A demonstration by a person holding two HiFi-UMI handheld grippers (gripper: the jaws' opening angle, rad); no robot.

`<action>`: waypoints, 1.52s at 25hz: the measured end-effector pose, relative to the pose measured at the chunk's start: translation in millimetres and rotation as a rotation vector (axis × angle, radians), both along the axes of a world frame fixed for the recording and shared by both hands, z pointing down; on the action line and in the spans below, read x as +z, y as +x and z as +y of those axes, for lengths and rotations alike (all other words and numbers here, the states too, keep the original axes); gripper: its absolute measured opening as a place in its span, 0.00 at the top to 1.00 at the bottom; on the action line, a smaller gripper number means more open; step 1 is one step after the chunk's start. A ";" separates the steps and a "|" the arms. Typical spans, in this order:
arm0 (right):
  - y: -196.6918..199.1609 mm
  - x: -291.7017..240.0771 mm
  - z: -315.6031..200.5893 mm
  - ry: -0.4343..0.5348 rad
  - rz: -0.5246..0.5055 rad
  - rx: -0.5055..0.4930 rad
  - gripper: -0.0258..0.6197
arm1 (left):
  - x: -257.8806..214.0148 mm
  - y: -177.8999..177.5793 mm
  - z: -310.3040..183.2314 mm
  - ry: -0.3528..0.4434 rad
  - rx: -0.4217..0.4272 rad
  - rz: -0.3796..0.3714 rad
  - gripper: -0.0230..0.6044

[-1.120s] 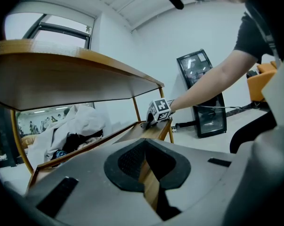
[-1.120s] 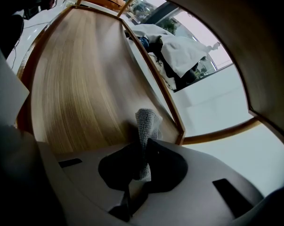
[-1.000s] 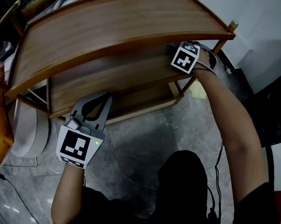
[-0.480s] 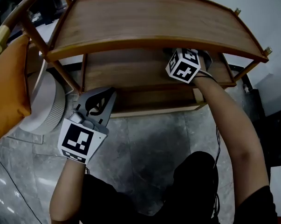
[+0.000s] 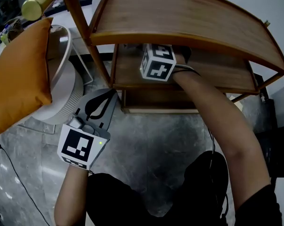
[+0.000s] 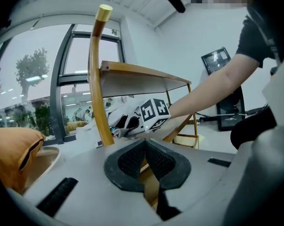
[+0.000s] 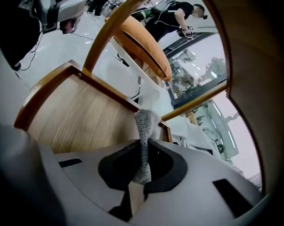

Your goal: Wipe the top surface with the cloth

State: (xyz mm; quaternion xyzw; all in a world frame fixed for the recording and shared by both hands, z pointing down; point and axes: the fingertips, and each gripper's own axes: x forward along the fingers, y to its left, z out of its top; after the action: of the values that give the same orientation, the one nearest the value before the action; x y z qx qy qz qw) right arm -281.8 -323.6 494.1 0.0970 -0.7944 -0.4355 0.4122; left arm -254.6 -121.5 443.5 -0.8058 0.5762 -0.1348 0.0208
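Under the curved top shelf (image 5: 179,13) of the wooden rack, your right gripper (image 7: 141,166) reaches in over the middle shelf (image 5: 217,74), with only its marker cube and your forearm showing from the head view. Its jaws are clamped on the grey knitted cloth (image 7: 144,126), which sticks out past the tips as a narrow twisted strip pointing toward the far edge of that board, near a corner. Whether the strip is pressed on the wood cannot be told. So the cloth is down at the middle level, beneath the top surface and not on it. A second ago this gripper sat by the right-hand end of the middle shelf, close to the right post. Half a second ago it was nearer the middle, and now it is toward the left end, so you have carried it leftward along the board. Your left gripper (image 5: 111,94) hangs low in front of the rack's left front leg (image 5: 87,36), above the grey stone floor (image 5: 156,140), much where it was before. Its pads are pressed together with nothing between them. An orange cushion (image 5: 19,74) now fills more of the left side than it did earlier.
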 end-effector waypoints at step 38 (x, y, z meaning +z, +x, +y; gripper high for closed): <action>111.4 30.4 -59.5 0.018 0.149 0.151 0.91 | 1.4 77.5 -46.6 -0.024 0.107 0.003 0.94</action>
State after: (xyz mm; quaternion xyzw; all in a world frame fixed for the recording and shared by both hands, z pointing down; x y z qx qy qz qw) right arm -170.4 -383.2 524.5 0.1278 -0.7480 -0.4163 0.5009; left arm -177.1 -168.2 444.9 -0.8358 0.5309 -0.1393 0.0175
